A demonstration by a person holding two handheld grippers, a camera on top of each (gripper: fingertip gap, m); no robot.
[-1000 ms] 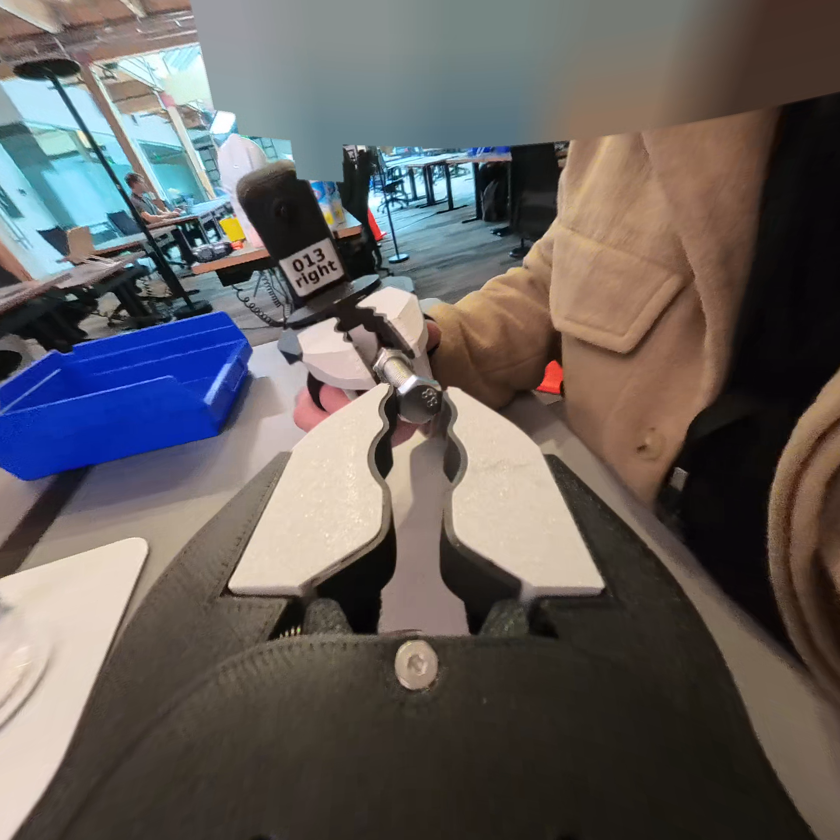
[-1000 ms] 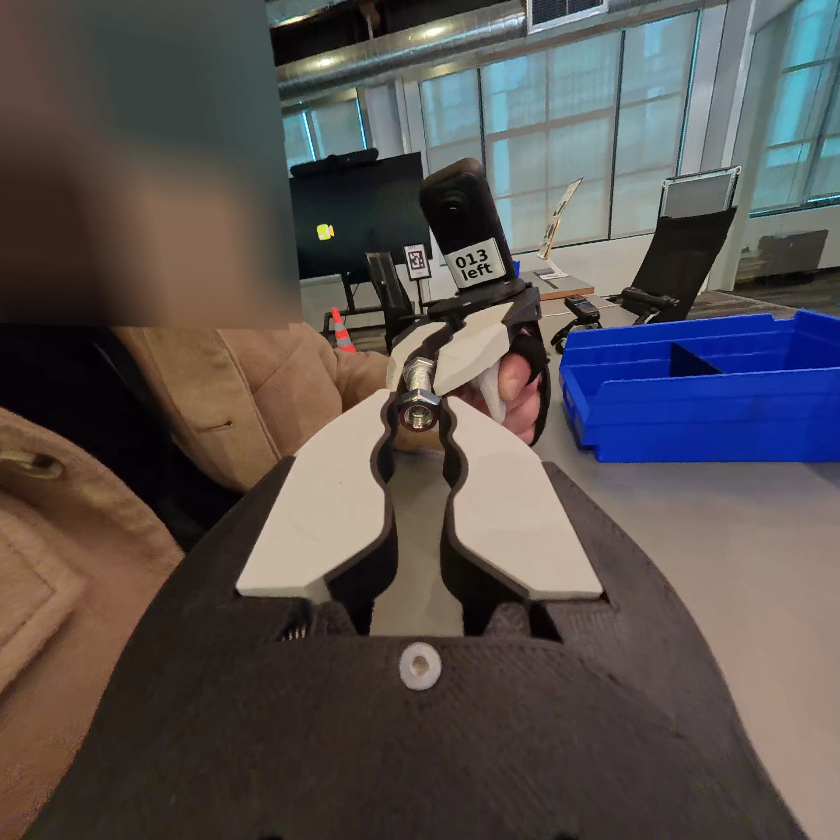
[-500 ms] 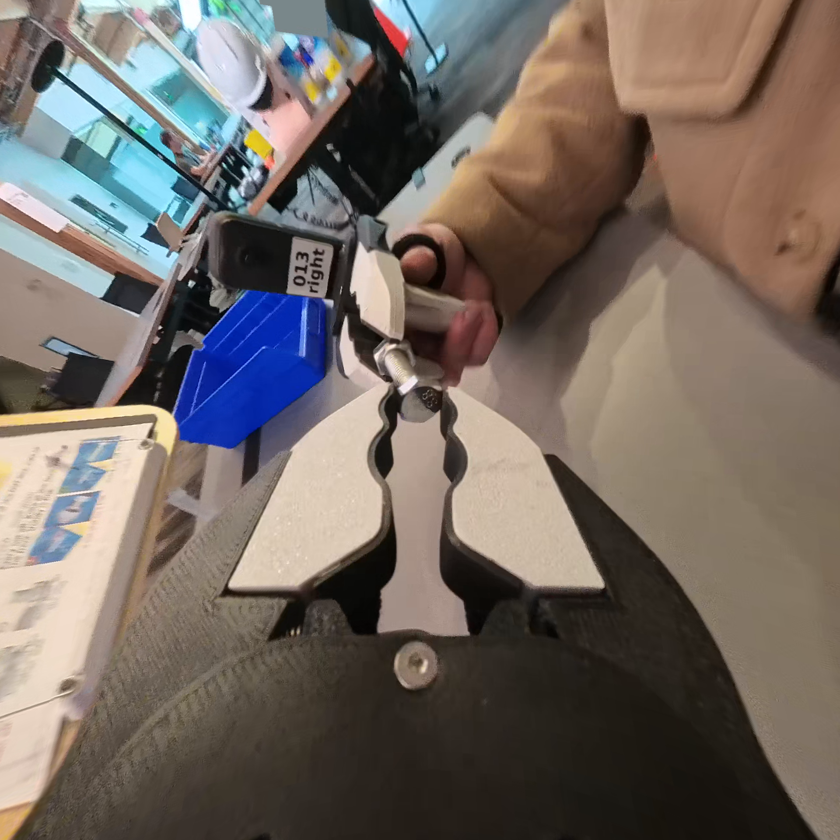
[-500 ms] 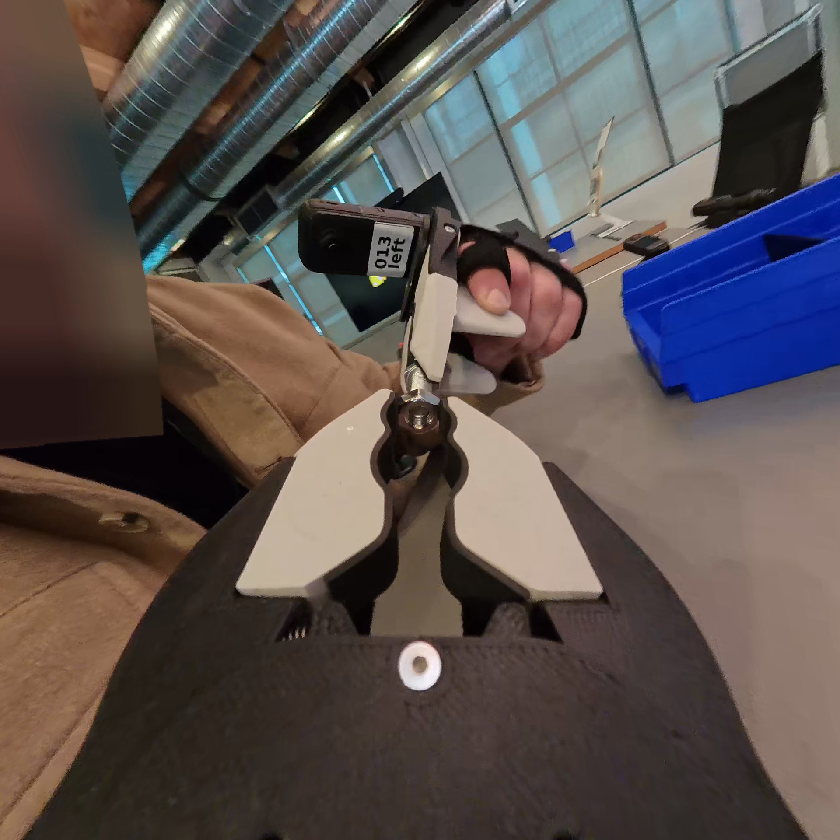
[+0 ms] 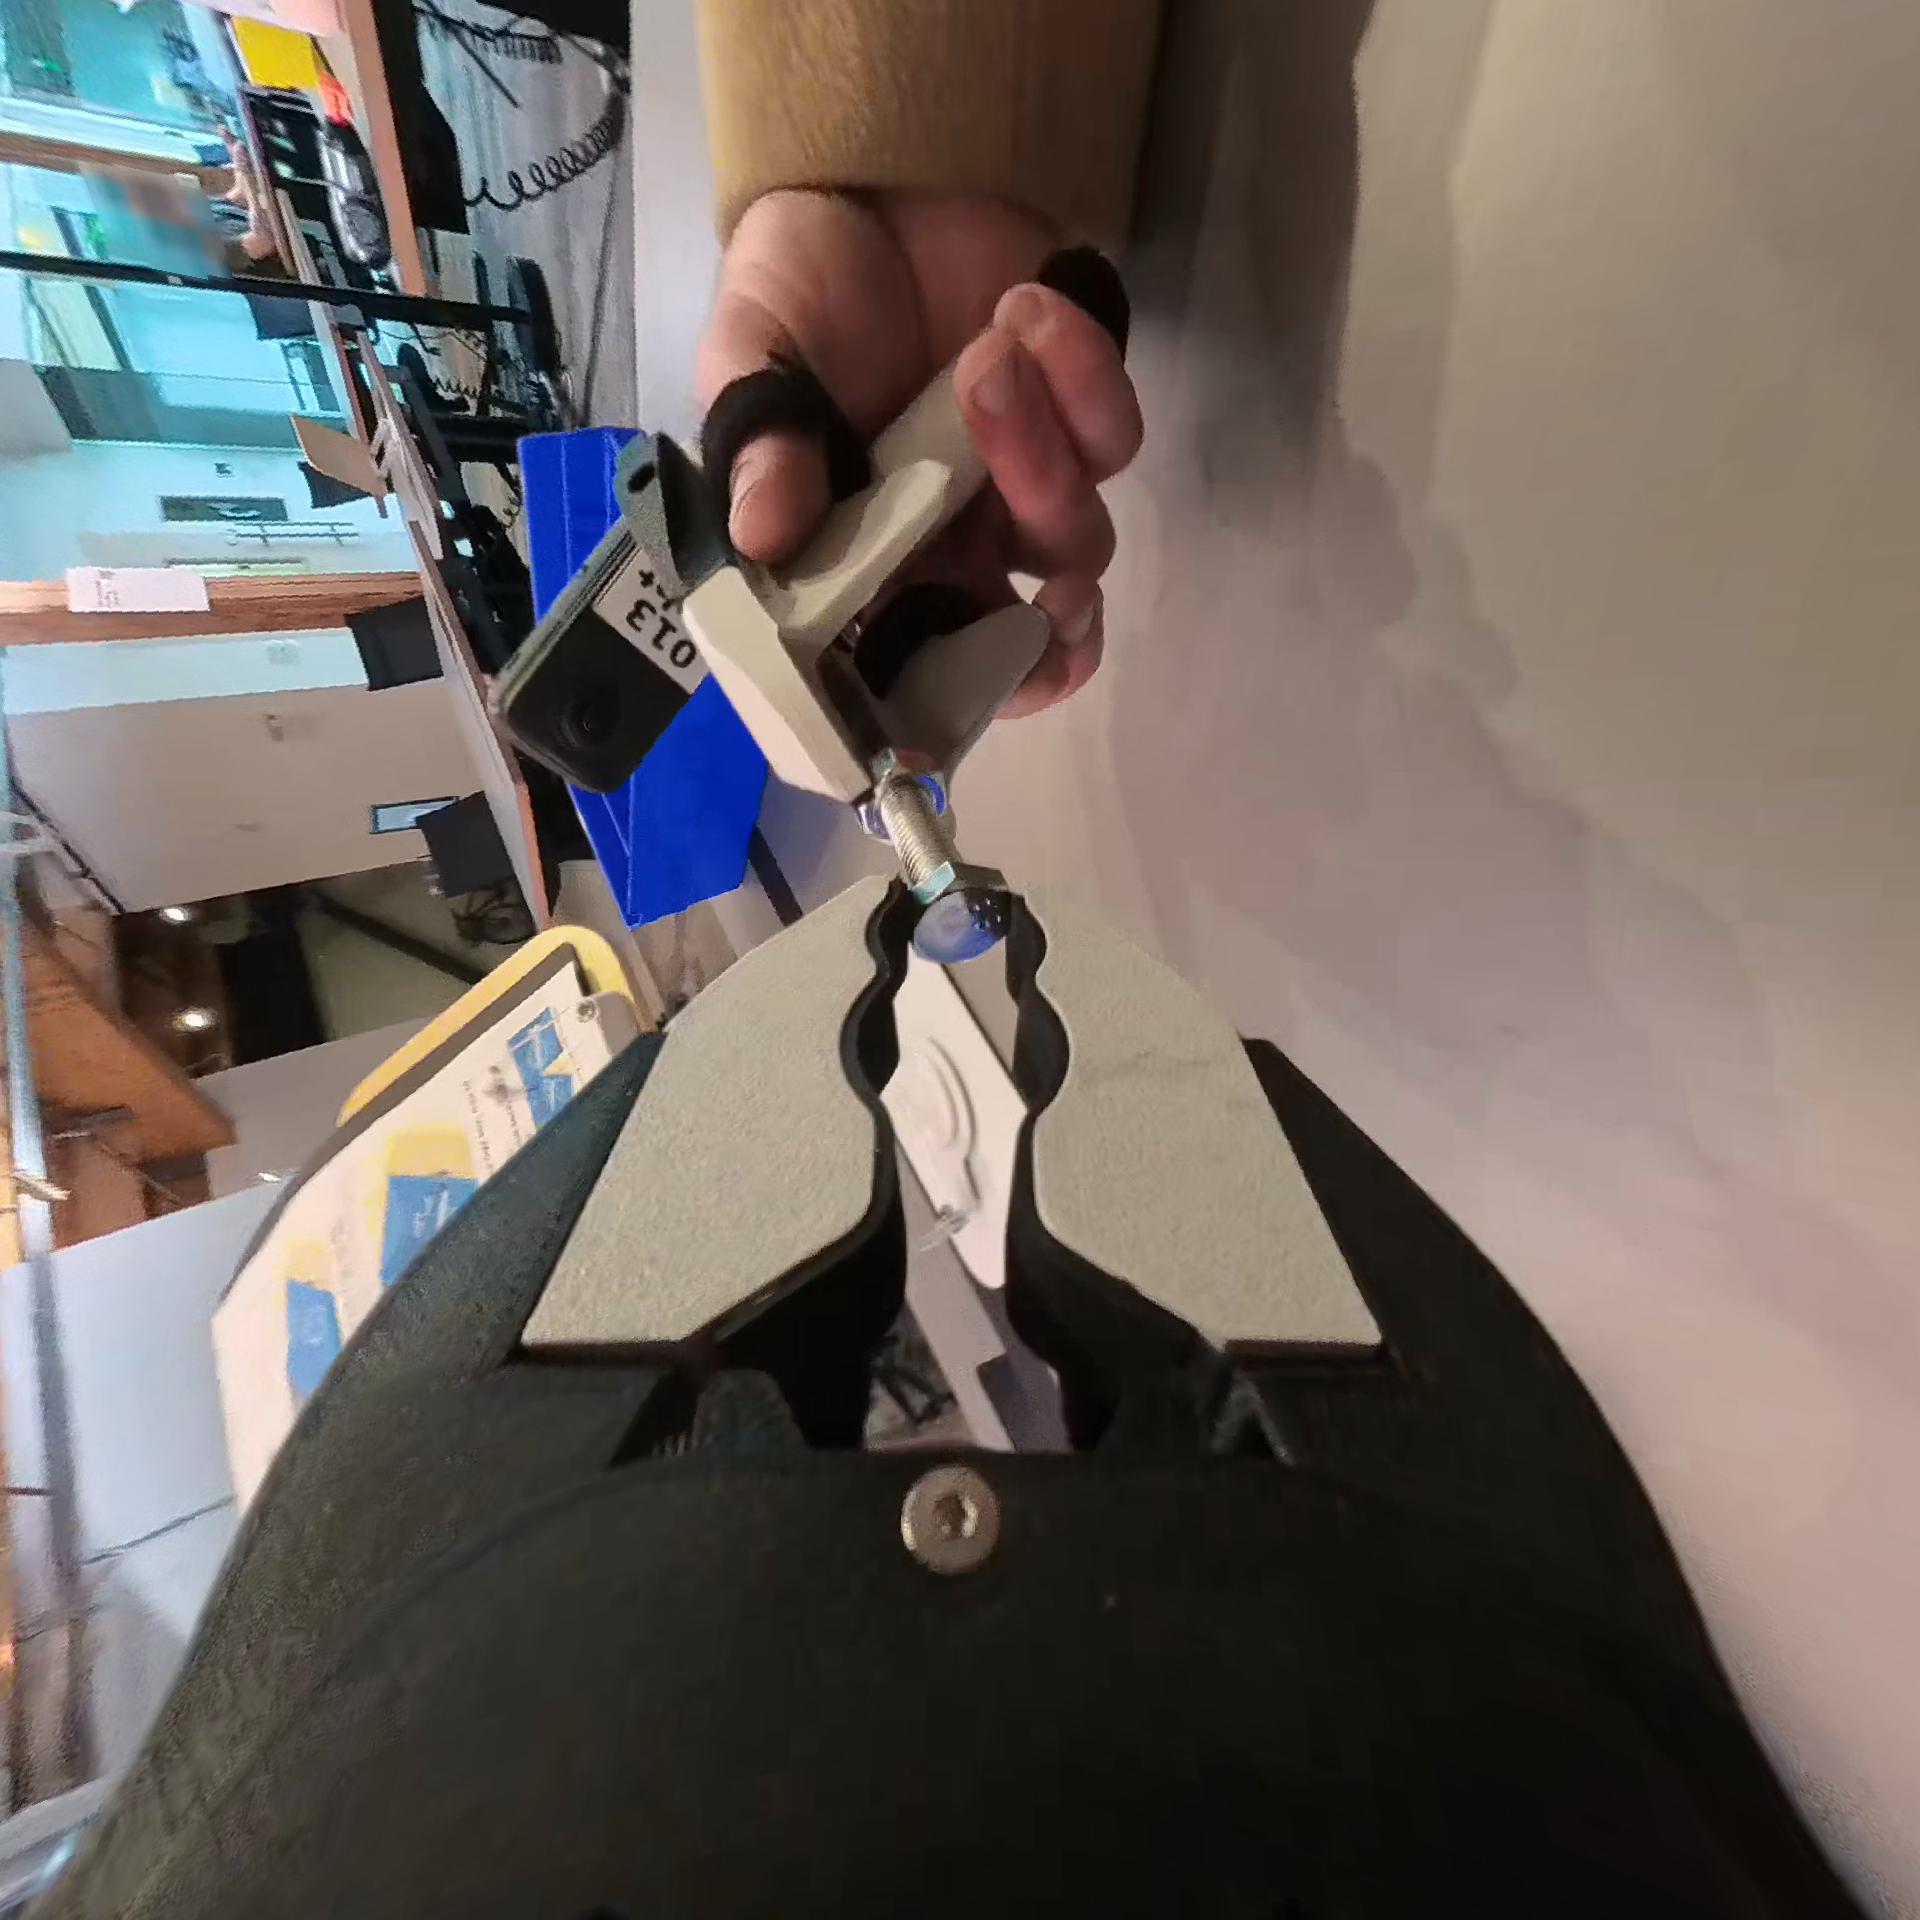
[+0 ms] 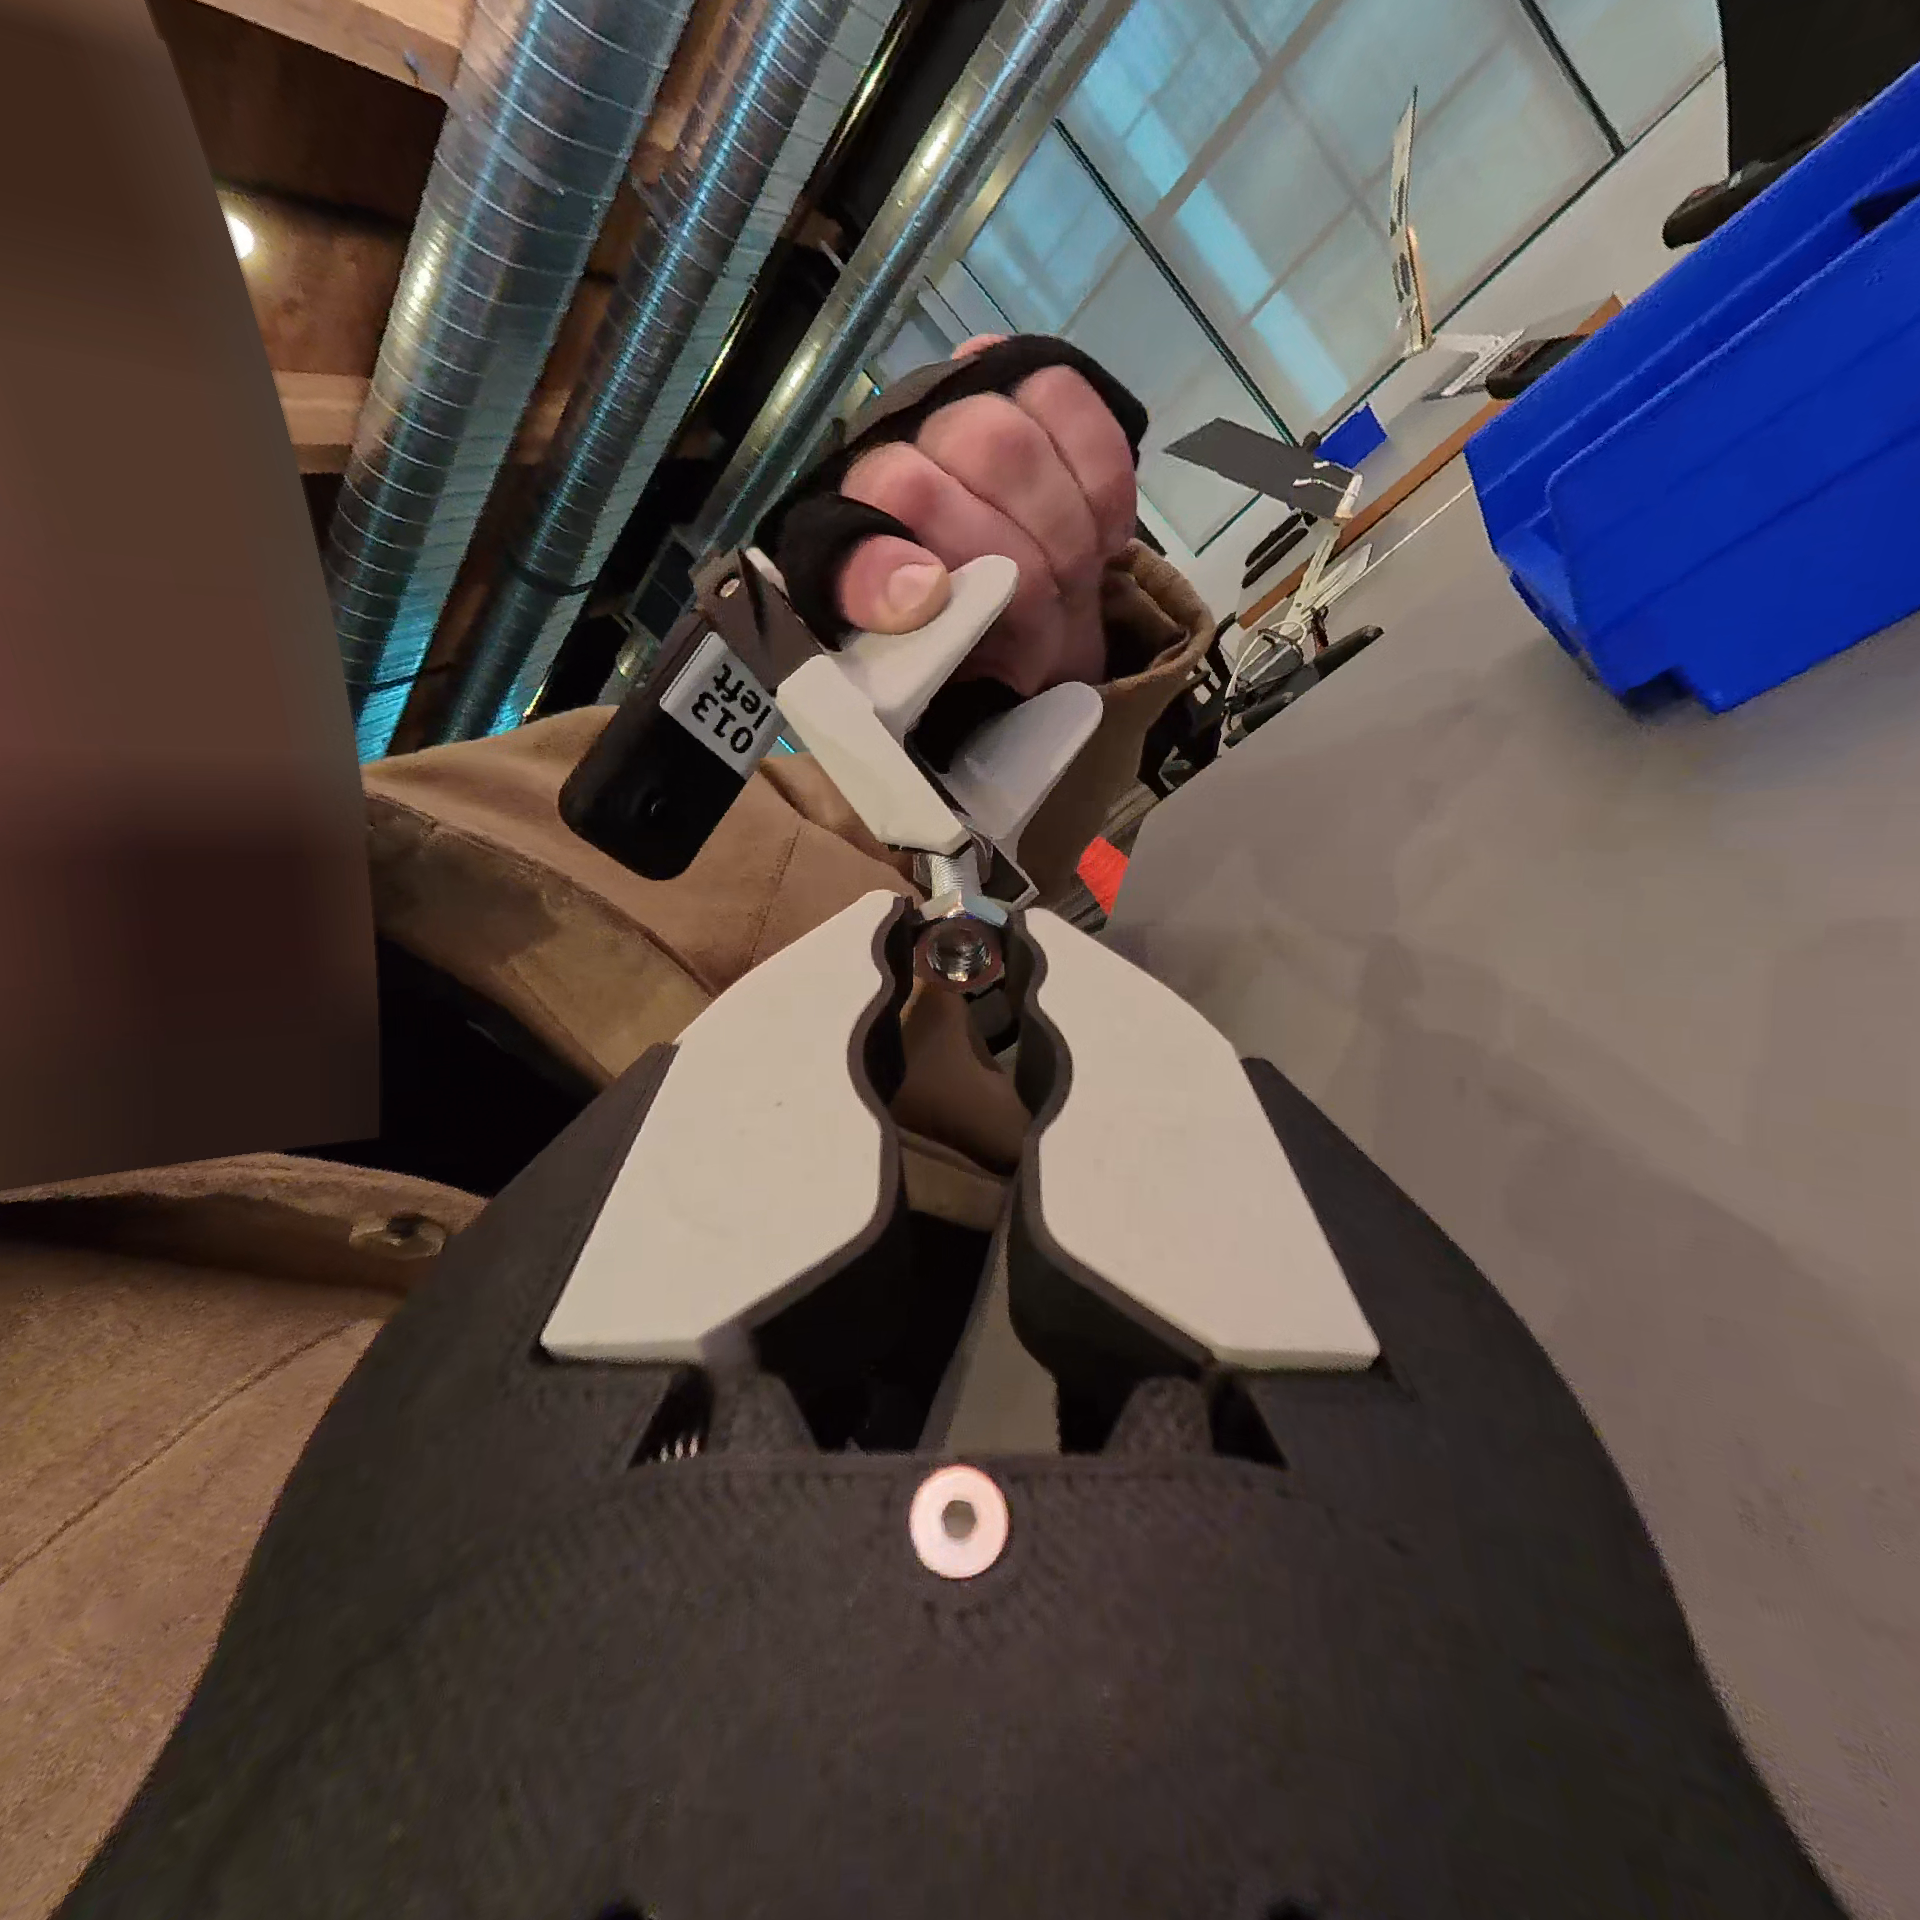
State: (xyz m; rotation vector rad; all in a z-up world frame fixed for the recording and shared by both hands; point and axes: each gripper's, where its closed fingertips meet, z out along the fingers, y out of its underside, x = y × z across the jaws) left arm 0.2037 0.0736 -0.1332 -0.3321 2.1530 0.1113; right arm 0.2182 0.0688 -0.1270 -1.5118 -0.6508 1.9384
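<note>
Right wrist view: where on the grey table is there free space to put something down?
Free: the grey table is bare between the right gripper and the blue bin. Crowded: straight ahead of the fingertips, where the left gripper and the bolt meet. In the left wrist view, a printed board stands near the bin.

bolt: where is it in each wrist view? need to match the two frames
Left wrist view: the bolt sits just above centre, its hex head clamped at the tips of the left hand-held gripper, its shank running up to the right hand-held gripper.
Right wrist view: the bolt sits just above centre; a nut on it is clamped in the near tips.
Shared landmark: blue bin.
</note>
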